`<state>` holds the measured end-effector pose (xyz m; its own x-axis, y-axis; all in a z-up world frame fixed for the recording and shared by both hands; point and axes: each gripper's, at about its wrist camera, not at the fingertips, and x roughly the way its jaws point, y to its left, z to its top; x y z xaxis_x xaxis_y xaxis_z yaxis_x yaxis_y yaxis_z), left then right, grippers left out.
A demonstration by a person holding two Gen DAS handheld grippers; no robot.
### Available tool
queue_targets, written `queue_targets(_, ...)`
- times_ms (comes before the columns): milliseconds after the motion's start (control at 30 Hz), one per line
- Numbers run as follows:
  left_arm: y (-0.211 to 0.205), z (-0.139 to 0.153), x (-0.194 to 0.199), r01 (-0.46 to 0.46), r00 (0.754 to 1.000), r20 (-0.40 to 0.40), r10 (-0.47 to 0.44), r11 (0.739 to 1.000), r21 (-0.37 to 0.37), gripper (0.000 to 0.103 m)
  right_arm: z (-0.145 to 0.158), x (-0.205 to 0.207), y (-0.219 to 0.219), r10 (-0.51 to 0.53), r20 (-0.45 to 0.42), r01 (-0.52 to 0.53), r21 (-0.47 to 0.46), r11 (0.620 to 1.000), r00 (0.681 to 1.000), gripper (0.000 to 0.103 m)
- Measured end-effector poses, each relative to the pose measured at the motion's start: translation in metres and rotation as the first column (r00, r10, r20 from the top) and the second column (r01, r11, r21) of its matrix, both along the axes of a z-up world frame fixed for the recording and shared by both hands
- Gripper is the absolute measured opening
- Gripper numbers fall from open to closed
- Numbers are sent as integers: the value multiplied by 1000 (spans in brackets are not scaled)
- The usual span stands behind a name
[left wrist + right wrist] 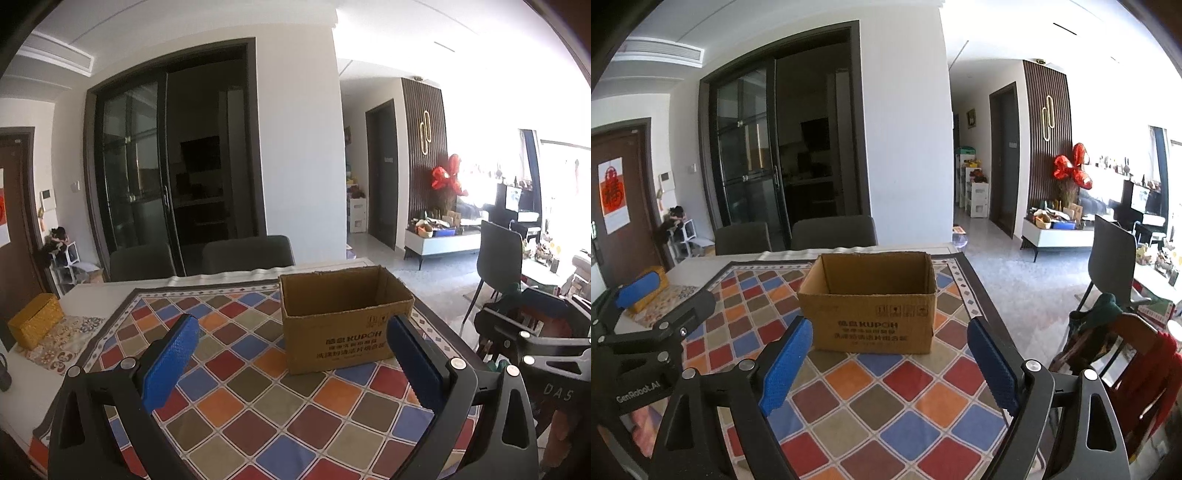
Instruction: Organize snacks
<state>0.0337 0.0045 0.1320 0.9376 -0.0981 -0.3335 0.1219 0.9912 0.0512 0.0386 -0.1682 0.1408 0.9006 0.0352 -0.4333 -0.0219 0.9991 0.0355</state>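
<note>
Right wrist view: our right gripper (886, 363) and left gripper (293, 360) gape empty before the cardboard box (870, 301) on the checked tablecloth (886, 406); it looks light, thin-walled, best pinched at a rim.

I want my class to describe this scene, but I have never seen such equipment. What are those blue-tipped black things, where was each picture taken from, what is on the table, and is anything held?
They are two hand-held grippers, one in each of a person's hands, each carrying a wide-angle camera that looks forward along its two blue-padded fingers. One picture comes from the left gripper, the other from the right gripper. On the table lies a checked cloth with an open cardboard box standing on it; a yellow woven box sits at the left end. No snacks show. Both sets of jaws stand open and hold nothing.
</note>
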Motion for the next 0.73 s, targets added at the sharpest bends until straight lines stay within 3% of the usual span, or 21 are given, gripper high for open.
queue_targets(733, -2, 4, -10, -6, 1000, 13, 6, 1000, -2, 103, 2, -15, 1, -4, 20, 4, 4, 1000, 1000, 87)
